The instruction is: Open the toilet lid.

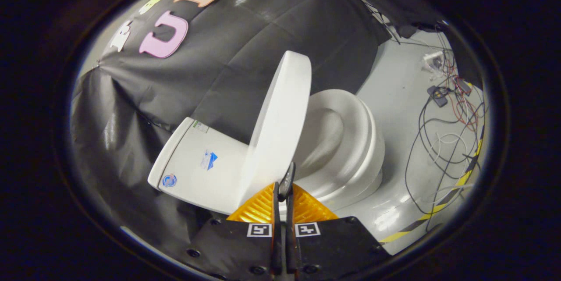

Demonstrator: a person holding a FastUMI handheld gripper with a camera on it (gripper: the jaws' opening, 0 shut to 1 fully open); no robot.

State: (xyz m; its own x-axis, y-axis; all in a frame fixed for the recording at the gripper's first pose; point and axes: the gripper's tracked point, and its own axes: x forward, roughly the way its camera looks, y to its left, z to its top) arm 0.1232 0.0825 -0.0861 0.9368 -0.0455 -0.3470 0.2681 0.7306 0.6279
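Note:
A white toilet stands just beyond my fingers, seen tilted over. Its lid [280, 119] is raised off the seat [355, 140] and stands roughly upright between the seat and the tank [197, 162]. The open bowl shows inside the seat ring. My gripper [285, 184] is shut with its fingers pressed together and nothing visible between them. The fingertips sit right at the lid's near edge, where lid and seat meet; I cannot tell whether they touch it.
The tank backs onto the black cloth wall. Grey floor [394, 88] lies around the bowl. Loose cables [438, 140] and small electronic boxes [438, 96] lie on it past the toilet, beside a yellow-and-black tape line [464, 180].

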